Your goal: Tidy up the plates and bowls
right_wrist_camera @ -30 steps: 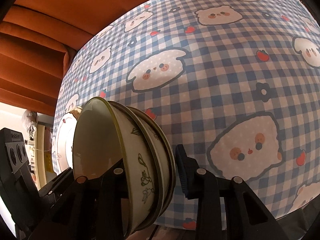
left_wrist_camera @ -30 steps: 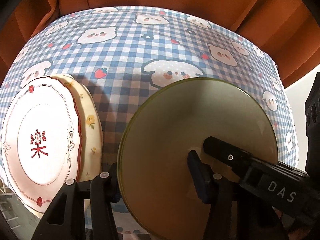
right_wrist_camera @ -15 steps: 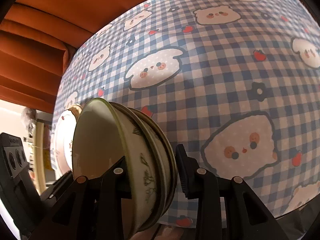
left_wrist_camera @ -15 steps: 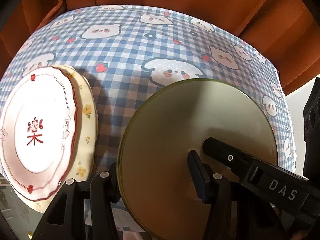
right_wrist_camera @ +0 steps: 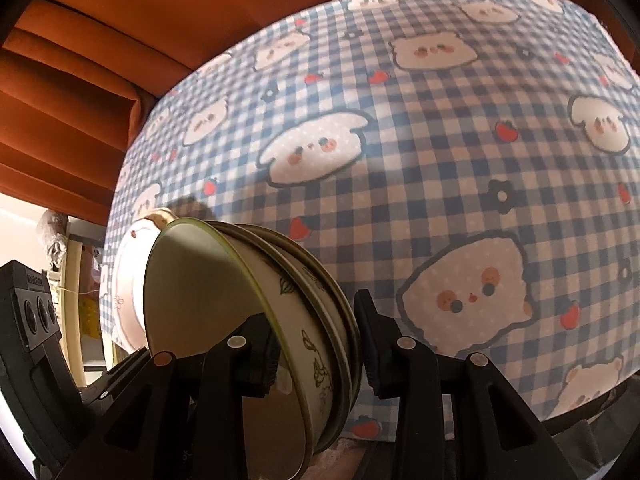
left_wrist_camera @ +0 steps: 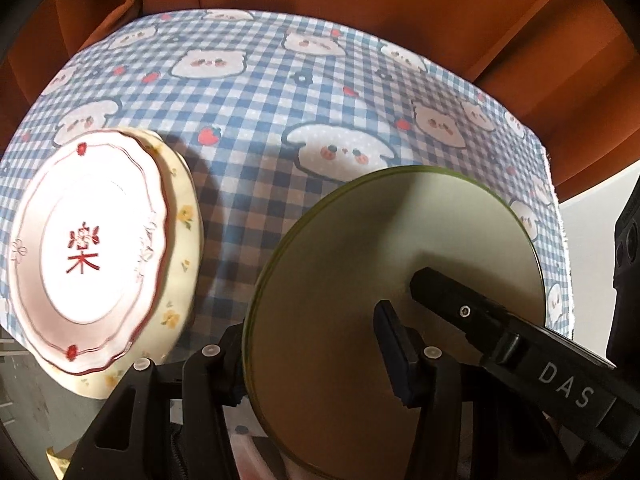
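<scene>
A stack of green-rimmed bowls [left_wrist_camera: 380, 240] hangs tilted above the checked tablecloth [left_wrist_camera: 280, 100]. My left gripper [left_wrist_camera: 308, 356] is shut on its near wall, one finger outside the rim and one inside the top bowl. My right gripper [right_wrist_camera: 316, 356] is shut on the stack [right_wrist_camera: 316, 312] from the other side. One of its fingers [left_wrist_camera: 460, 312] reaches into the top bowl. On the cloth to the left lies a white plate with a red character [left_wrist_camera: 92, 256] on a cream flowered plate [left_wrist_camera: 184, 248]. In the right wrist view these plates [right_wrist_camera: 128, 280] are partly hidden behind the bowls.
The blue-and-white cloth with bear prints [right_wrist_camera: 440, 140] covers the whole table. An orange curtain [left_wrist_camera: 360, 0] hangs close behind the far edge. The left gripper's camera housing [right_wrist_camera: 36, 308] shows at the left of the right wrist view.
The bowl stack has risen a little with both grippers still on it, and the cloth looks farther off. The plates have shifted in the left wrist view. Both grips are unchanged.
</scene>
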`<move>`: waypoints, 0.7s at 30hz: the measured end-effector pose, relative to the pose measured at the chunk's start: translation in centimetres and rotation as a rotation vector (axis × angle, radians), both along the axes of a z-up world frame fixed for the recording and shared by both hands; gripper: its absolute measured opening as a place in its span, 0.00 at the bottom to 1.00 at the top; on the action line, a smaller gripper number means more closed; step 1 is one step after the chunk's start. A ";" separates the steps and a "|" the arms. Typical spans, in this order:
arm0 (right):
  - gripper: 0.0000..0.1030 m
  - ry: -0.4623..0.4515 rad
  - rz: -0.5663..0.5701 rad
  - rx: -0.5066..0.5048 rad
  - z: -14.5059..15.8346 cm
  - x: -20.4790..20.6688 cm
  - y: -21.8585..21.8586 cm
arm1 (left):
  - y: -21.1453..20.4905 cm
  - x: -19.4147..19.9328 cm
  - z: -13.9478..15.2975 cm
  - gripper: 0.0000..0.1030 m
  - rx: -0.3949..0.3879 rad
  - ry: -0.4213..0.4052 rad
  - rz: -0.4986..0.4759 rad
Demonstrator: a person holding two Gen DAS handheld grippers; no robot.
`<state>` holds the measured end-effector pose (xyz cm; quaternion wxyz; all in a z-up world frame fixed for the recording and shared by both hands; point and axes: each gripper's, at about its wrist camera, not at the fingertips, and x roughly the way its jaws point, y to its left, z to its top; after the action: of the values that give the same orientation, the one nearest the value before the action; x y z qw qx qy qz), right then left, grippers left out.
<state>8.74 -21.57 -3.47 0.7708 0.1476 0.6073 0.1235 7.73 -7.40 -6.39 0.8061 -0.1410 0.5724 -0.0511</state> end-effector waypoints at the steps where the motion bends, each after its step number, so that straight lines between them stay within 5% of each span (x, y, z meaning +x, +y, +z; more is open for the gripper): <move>1: 0.37 -0.007 0.001 0.002 0.3 0.0 0.1 | 0.1 -0.1 0.3 0.51 0.001 -0.003 0.002; 21: 0.37 -0.058 -0.055 -0.009 3.6 -0.9 7.6 | 8.1 -0.5 2.7 0.51 -0.023 -0.038 -0.040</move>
<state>7.82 -14.01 0.10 0.7917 0.1571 0.5812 0.1036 7.20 0.66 -3.67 0.8140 -0.1380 0.5590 -0.0765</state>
